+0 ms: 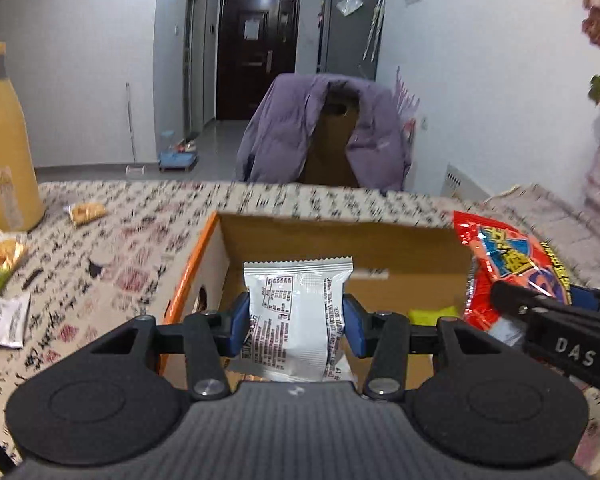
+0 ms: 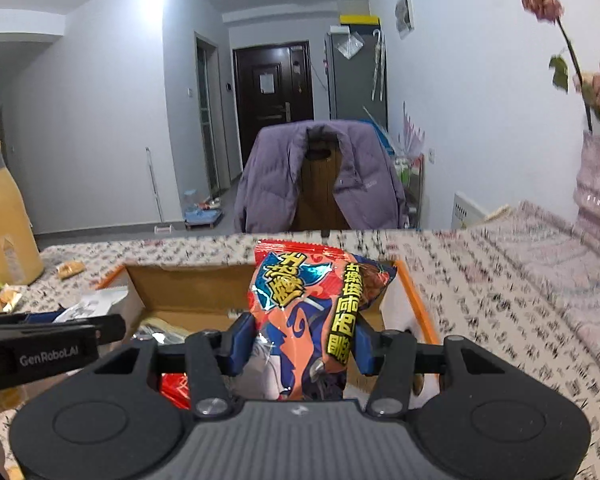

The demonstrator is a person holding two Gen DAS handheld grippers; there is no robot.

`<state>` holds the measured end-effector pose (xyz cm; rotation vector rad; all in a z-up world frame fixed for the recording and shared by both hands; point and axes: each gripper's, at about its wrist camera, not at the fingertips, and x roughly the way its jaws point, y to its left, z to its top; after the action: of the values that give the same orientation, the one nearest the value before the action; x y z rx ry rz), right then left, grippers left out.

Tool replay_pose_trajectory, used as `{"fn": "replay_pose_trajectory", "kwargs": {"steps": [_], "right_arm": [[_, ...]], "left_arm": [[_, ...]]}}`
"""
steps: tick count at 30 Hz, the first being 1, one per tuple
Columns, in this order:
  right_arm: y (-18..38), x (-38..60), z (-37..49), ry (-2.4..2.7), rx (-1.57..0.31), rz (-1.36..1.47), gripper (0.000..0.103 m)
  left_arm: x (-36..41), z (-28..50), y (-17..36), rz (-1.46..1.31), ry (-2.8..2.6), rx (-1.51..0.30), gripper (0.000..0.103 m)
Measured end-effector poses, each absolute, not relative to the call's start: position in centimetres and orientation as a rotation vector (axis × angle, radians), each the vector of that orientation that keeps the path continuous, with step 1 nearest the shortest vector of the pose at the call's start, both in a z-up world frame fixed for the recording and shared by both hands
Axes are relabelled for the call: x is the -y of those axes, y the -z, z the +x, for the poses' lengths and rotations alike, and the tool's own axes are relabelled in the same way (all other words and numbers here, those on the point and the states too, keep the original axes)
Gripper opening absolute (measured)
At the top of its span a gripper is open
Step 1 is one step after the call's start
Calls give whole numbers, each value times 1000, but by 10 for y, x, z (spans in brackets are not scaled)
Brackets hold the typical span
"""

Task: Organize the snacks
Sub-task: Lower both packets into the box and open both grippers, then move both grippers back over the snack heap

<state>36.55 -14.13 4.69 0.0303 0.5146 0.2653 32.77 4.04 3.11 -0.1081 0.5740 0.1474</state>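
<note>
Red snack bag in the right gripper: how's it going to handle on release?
The red snack bag is probably floppy: it creases and bulges above the right gripper. Likely light, since a low pinch holds it upright. Its glossy film looks slippery, so it may slump into the cardboard box.

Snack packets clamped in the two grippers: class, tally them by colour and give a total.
silver-white packet, in the left gripper: 1
red packet, in the right gripper: 1
Total: 2
</note>
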Motion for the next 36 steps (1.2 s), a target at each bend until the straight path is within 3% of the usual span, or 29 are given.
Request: {"fn": "replay_pose_trajectory", "kwargs": {"steps": [4, 7, 11, 12, 13, 14, 15, 16, 17, 20, 36], "right_arm": [[-35, 139, 371, -274, -535, 18, 48], [-29, 138, 375, -275, -552, 5, 37], [-28, 138, 374, -278, -558, 13, 39], [-28, 139, 373, -277, -556, 12, 46], [-29, 140, 371, -273, -553, 14, 53], [-30, 141, 370, -266, -545, 19, 73], [-31, 142, 368, -258, -536, 24, 90], [-33, 143, 367, -255, -525, 26, 95], [-34, 144, 365, -254, -521, 30, 96], [-36, 147, 364, -251, -522, 49, 103], [-62, 149, 346, -255, -499, 60, 103]], "left_arm": [[-44, 330, -19, -101, -151, -590, 48], [-44, 330, -16, -94, -145, -589, 48], [-46, 330, -14, -107, -149, -596, 55], [-47, 330, -14, -115, -149, -596, 57], [-48, 329, -15, -127, -145, -592, 66], [-48, 327, -16, -136, -147, -584, 82], [-49, 325, -18, -140, -154, -573, 89], [-48, 323, -19, -140, -168, -557, 101], [-49, 322, -21, -142, -175, -541, 103], [-48, 319, -25, -148, -168, -525, 103], [-43, 304, -52, -158, -174, -479, 103]]}}
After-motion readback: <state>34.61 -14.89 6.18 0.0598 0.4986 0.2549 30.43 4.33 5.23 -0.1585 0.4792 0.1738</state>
